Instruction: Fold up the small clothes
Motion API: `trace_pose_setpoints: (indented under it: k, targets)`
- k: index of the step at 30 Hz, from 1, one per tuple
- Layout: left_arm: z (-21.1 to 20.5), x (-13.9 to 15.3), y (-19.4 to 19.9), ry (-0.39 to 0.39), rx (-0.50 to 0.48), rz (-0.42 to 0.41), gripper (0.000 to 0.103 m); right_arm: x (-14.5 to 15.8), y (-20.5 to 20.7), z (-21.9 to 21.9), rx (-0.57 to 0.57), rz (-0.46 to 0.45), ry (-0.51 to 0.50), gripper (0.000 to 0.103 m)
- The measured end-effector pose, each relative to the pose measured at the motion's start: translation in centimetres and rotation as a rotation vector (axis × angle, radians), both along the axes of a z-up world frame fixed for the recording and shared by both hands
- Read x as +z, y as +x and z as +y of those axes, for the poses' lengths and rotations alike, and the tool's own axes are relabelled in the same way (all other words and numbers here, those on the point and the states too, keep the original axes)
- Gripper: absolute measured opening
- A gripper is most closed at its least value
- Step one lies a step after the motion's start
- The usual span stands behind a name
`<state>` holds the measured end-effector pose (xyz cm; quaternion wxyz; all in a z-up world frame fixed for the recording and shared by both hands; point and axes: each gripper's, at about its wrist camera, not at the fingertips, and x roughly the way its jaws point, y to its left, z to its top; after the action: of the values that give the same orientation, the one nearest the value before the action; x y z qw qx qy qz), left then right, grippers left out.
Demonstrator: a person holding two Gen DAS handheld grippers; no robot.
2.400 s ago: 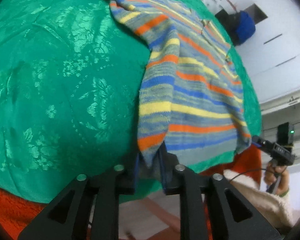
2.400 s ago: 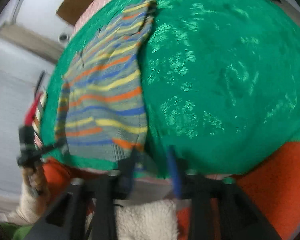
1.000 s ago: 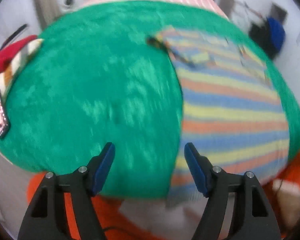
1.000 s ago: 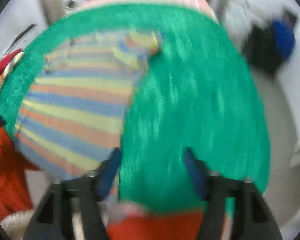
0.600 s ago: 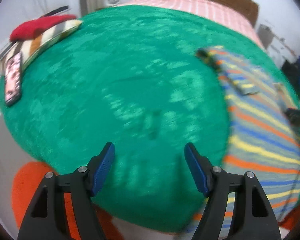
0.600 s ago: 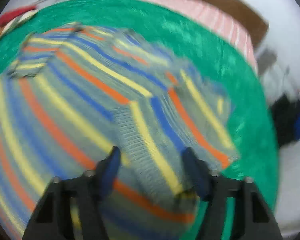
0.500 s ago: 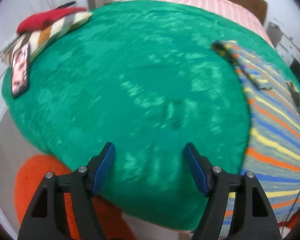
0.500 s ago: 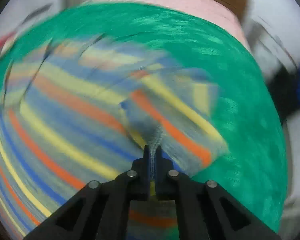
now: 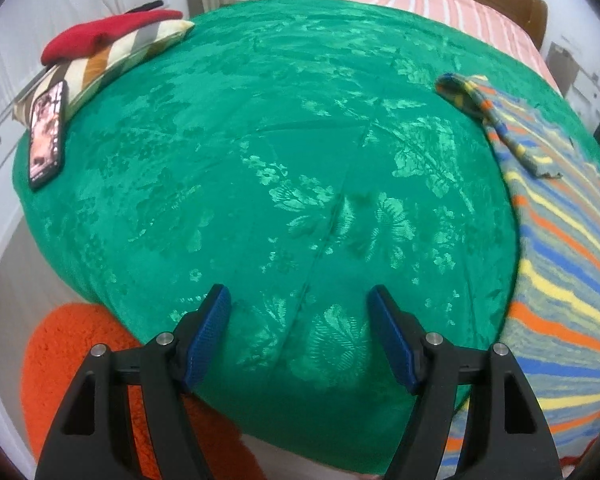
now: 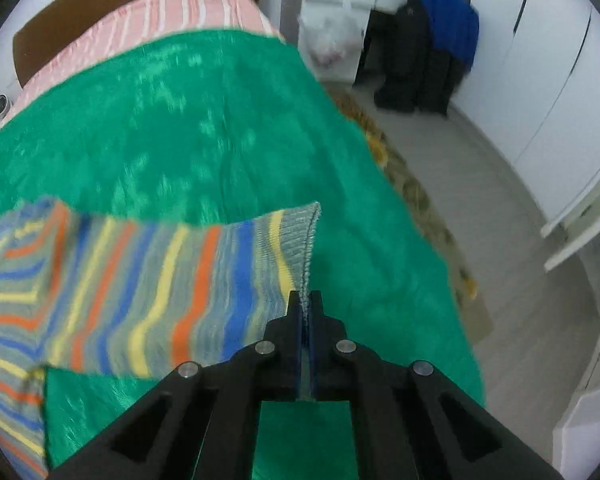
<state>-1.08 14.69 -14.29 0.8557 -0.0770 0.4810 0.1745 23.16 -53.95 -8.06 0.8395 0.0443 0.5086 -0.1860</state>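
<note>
A small striped sweater (image 9: 564, 264) in grey, blue, orange and yellow lies on the green bedspread (image 9: 260, 168), at the right edge of the left wrist view. One sleeve (image 9: 496, 120) is folded in at its far side. My left gripper (image 9: 300, 320) hangs open over bare bedspread, left of the sweater, with nothing between its fingers. In the right wrist view my right gripper (image 10: 306, 300) is shut on the ribbed cuff of the other sleeve (image 10: 180, 288), which stretches out to the left above the green bedspread (image 10: 204, 128).
A striped pillow with a red cloth (image 9: 112, 48) and a phone (image 9: 46, 132) sit at the bed's far left. An orange rug (image 9: 56, 364) lies below the near edge. The bed's right edge drops to a grey floor (image 10: 480, 200), with cupboards and dark bags (image 10: 428, 60) beyond.
My right gripper closed on the sleeve cuff and swung it out to the right, past the sweater's body. My left gripper, still open, sank and turned left, over bare bedspread.
</note>
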Motion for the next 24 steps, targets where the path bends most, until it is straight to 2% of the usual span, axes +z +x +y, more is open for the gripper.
trace_pose_setpoints:
  k: [2,5,7,11,13,14,15,16,17,19,24]
  targets:
    - [0.0,-0.1,0.2,0.012,-0.002,0.003,0.074,-0.9,-1.0,-0.8,-0.01,0.005,0.003,0.001]
    - [-0.2,-0.2,0.3,0.027,-0.005,0.006,0.074,-0.6,-2.7,-1.7,-0.038,-0.017,0.015,0.001]
    - [-0.4,-0.3,0.3,0.044,-0.009,0.009,0.074,-1.2,-2.3,-2.3,-0.053,-0.01,0.003,0.001]
    - [-0.6,-0.3,0.4,0.058,-0.017,0.009,0.074,-2.3,-1.9,-3.3,-0.064,0.006,0.045,0.001]
    - [-0.5,-0.2,0.3,0.051,-0.016,0.008,0.074,-1.9,-2.2,-3.9,-0.07,-0.045,0.131,0.002]
    - [-0.4,-0.2,0.3,0.048,-0.016,0.008,0.074,-1.4,-2.8,-4.3,-0.073,-0.084,0.191,0.01]
    - [-0.4,-0.2,0.3,0.048,-0.016,0.007,0.074,-0.9,-3.5,-4.6,-0.089,-0.105,0.217,0.015]
    - [-0.5,-0.3,0.3,0.05,-0.016,0.006,0.074,-0.5,-4.3,-5.0,-0.109,-0.126,0.236,0.025]
    - [-0.5,-0.3,0.3,0.051,-0.017,0.006,0.074,-0.2,-4.9,-5.2,-0.12,-0.146,0.255,0.028]
    - [-0.6,-0.3,0.4,0.054,-0.018,0.004,0.074,0.4,-7.1,-5.6,-0.152,-0.191,0.332,0.028]
    - [-0.6,-0.4,0.4,0.056,-0.015,0.002,0.075,-2.2,-10.3,-6.1,-0.251,-0.249,0.717,0.028]
